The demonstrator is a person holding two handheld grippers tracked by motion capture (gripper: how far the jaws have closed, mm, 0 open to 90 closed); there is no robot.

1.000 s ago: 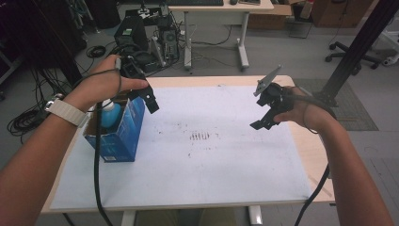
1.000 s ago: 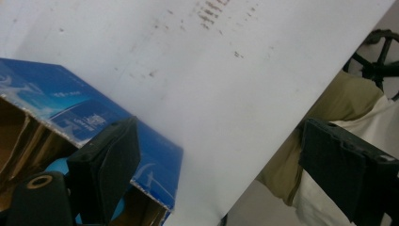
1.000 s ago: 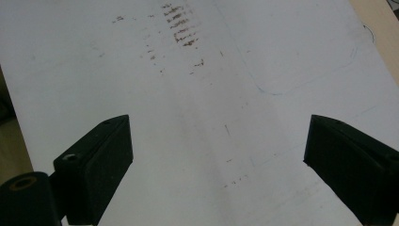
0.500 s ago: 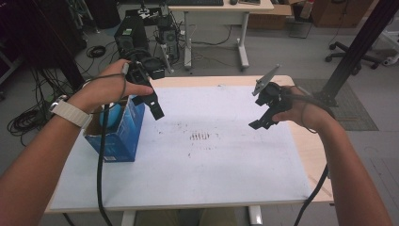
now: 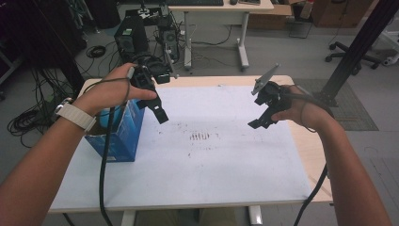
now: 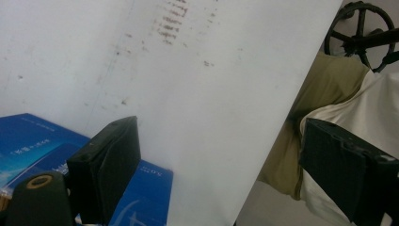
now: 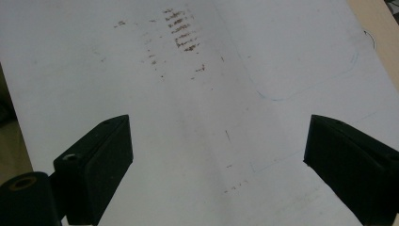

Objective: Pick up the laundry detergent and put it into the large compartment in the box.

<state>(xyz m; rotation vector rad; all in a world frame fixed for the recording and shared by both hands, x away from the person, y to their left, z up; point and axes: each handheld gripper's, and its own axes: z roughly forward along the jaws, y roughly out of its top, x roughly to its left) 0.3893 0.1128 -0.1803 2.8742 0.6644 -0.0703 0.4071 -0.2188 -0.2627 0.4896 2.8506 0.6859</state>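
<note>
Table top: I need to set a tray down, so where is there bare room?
The white sheet is bare from the blue box across to its right edge, apart from faint brown smudges mid-sheet. The left gripper and right gripper hover over it, jaws open. The only crowding is the box's left corner.

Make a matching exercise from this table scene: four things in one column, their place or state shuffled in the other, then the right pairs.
Things:
1. blue box
2. left gripper
3. right gripper
4. brown smudges

Places or states:
A. marks at the middle of the white table sheet
B. stands on the table's left edge
C. held above the sheet's right part, jaws open and empty
D. held beside the box's top, jaws open and empty

Pairs: 1-B, 2-D, 3-C, 4-A
</note>
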